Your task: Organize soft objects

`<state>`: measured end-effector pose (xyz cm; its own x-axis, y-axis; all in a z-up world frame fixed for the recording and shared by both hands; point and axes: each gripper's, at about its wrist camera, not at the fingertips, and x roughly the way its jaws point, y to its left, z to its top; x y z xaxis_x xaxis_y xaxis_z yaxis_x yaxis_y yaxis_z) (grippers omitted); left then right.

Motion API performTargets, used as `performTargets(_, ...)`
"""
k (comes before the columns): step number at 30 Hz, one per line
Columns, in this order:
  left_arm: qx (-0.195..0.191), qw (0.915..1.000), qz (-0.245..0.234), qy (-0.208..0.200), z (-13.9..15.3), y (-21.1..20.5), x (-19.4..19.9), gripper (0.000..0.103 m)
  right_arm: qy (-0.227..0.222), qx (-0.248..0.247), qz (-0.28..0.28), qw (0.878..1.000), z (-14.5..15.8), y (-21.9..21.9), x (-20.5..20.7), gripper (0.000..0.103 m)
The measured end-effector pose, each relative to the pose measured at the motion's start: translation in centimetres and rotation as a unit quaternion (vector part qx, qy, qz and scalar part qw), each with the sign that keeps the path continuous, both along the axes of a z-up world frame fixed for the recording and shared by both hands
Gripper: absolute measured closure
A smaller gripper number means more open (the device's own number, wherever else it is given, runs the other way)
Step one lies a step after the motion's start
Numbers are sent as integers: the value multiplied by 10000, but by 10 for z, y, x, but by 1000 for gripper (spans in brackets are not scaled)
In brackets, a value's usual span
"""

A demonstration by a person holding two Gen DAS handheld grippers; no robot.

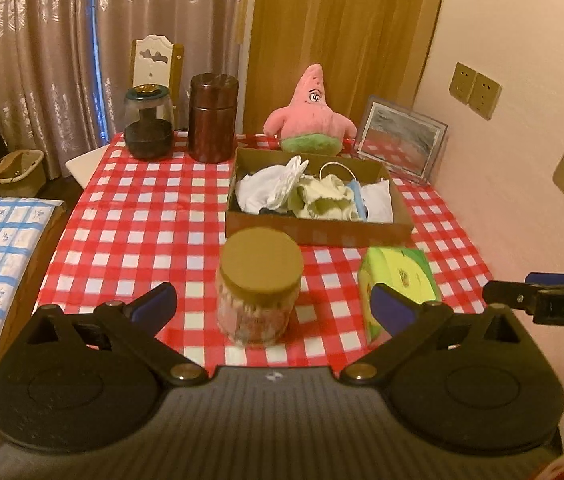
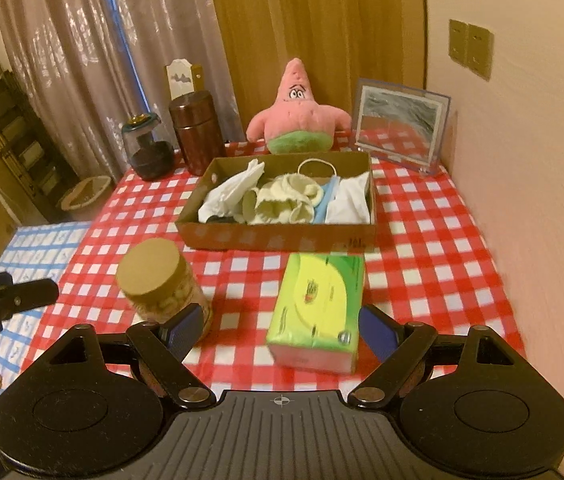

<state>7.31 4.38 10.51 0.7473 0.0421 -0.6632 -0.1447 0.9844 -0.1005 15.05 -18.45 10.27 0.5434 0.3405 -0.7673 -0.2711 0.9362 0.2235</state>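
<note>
left gripper [image 1: 271, 312]: jaws wide apart, empty | right gripper [image 2: 282, 330]: jaws wide apart, empty

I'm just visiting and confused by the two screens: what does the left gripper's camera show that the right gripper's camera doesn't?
Only the left wrist view shows the left gripper, open, framing the capped jar, with the right gripper poking in at the right edge.

Only the right wrist view shows the right gripper, open around the green tissue pack, plus a dark folding rack.

Both show the cardboard box of soft items, the pink plush and the checked tablecloth.
</note>
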Motion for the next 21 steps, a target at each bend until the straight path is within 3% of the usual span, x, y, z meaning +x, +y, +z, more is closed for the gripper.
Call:
performTargets(16,-163,9996,105,200,-41,-31,-92,1,-114,-33,-129,9998,-10,-16,-109,19)
performTargets(21,3,9998,138,150,-43,-40,-111,1,-163,1,-62,9998,-10,-15,-131,19)
